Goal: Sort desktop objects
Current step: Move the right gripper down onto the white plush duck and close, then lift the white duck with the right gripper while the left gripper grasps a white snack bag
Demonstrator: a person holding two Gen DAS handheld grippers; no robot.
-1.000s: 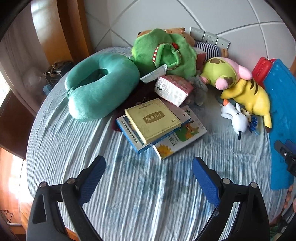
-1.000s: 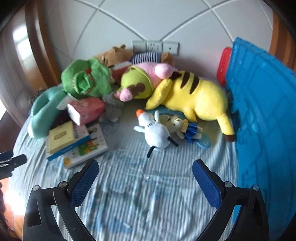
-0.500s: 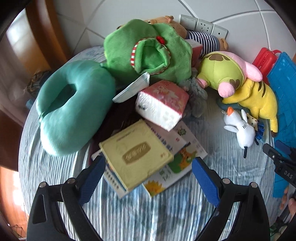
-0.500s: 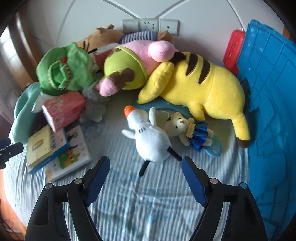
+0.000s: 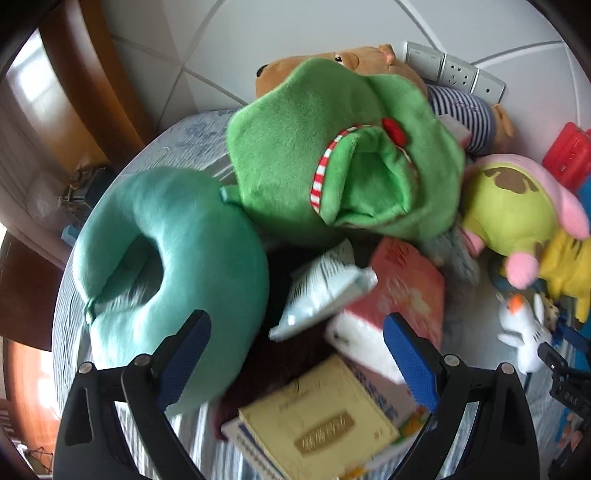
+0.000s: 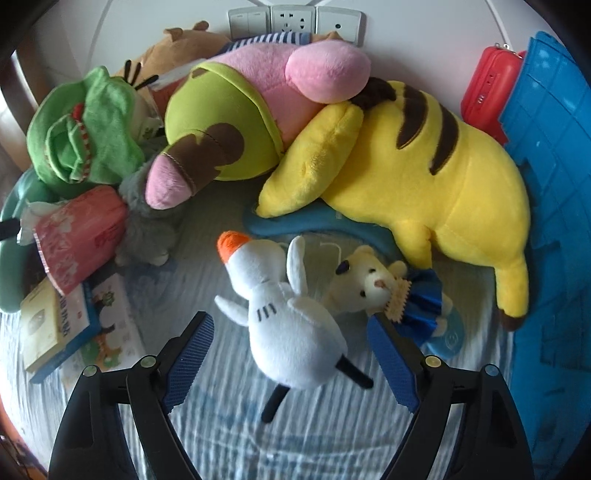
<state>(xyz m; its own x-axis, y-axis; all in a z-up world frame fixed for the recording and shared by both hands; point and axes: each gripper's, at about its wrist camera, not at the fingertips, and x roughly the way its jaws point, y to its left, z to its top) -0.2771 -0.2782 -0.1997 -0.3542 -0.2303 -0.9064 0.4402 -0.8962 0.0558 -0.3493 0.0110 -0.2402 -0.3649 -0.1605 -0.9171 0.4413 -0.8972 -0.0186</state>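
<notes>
**Both grippers close in on the pile**

Since a second ago both grippers have dropped nearer the clutter. The right gripper [image 6: 290,354], its jaws just opening further, straddles the white bird plush [image 6: 291,325] without pressing it. The left gripper [image 5: 297,354] gapes empty above the tissue pack [image 5: 399,306] and yellow book [image 5: 317,424], whose gold lettering is blurred. Striped blue cloth [image 6: 229,424] covers the desktop; wall sockets [image 6: 295,18] sit behind.

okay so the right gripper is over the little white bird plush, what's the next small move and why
Probably lower the right gripper a little further and close on the white bird plush. Its jaws, which have just been opening a little, stand open with the bird's body between them but not yet pinched, and the small bear lies close beside it, so centre on the body first.
</notes>
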